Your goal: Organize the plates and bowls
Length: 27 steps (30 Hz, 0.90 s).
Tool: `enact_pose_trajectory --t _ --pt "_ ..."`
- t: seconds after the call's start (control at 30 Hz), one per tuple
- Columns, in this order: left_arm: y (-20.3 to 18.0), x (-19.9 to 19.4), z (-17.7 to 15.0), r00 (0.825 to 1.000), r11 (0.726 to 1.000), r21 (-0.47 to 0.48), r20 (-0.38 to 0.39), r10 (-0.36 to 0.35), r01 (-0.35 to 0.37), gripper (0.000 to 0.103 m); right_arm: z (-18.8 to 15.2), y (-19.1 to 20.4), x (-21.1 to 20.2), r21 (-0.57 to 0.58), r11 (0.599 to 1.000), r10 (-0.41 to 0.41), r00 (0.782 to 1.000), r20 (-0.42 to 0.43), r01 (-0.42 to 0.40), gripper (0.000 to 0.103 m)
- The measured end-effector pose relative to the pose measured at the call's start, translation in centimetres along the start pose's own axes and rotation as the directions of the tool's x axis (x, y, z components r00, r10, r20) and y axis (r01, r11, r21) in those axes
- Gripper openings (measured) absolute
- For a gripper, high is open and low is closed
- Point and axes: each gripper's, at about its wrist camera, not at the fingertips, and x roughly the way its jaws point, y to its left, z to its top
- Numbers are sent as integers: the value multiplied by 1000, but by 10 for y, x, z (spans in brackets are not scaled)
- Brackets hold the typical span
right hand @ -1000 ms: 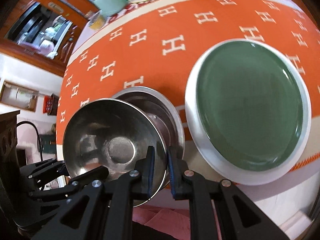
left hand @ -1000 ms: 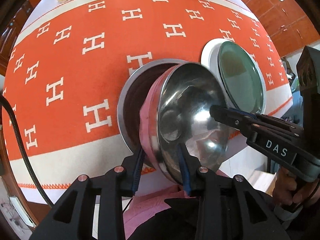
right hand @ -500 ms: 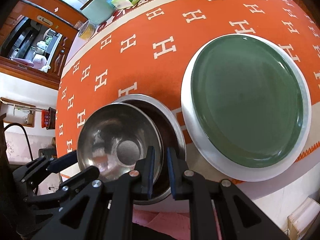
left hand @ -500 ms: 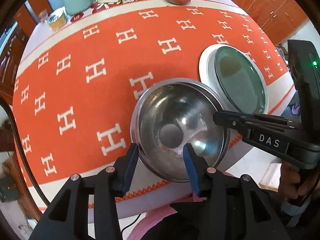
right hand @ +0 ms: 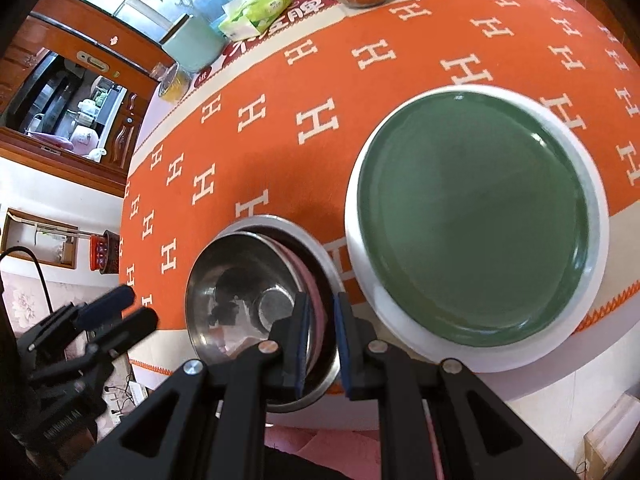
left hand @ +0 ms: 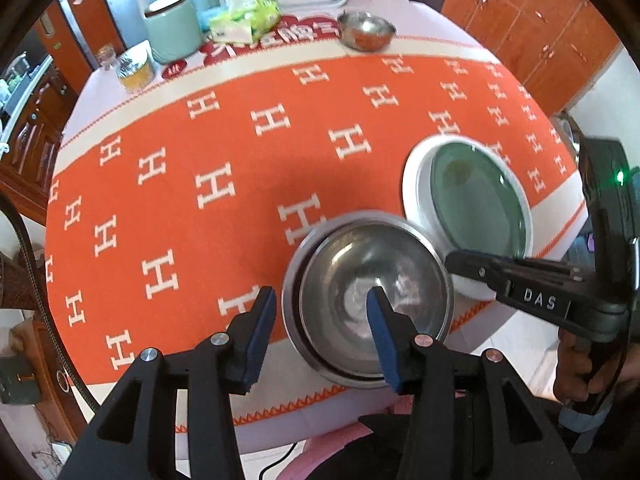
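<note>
My left fingers (left hand: pixel 320 328) stand apart with nothing pressed between them, above the near edge of the desk (left hand: pixel 280 416). The steel bowl (left hand: pixel 374 300) sits just under and beyond my right-hand pad, nested in a wider steel bowl (left hand: pixel 294 276) on the orange cloth (left hand: pixel 180 200). My right fingers (right hand: pixel 322 342) are narrow, closed on the near rim of those nested bowls, where a pink edge (right hand: pixel 316 300) shows in the gap between the pads. Just right of my right fingers lies the green plate (right hand: pixel 476 216), stacked on a white plate (right hand: pixel 400 328) whose rim nearly touches the outer bowl. Far beyond both pairs of fingers, near the desk's back edge, stands a small steel bowl (left hand: pixel 366 30).
</note>
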Motion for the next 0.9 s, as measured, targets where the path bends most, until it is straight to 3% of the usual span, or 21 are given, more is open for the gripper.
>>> enact_pose_trajectory --t 0.3,0.43,0.9 --pt "-11 -26 27 994 999 -42 106 20 -15 50 15 -17 -36 -101 994 -42 994 97 52 13" --pt "-24 -36 41 988 998 -34 142 55 -50 63 26 -26 -54 -155 985 -59 990 129 79 13" --pt "-69 -68 108 960 990 -107 255 114 -89 77 113 -92 -136 -170 982 -34 967 251 79 13"
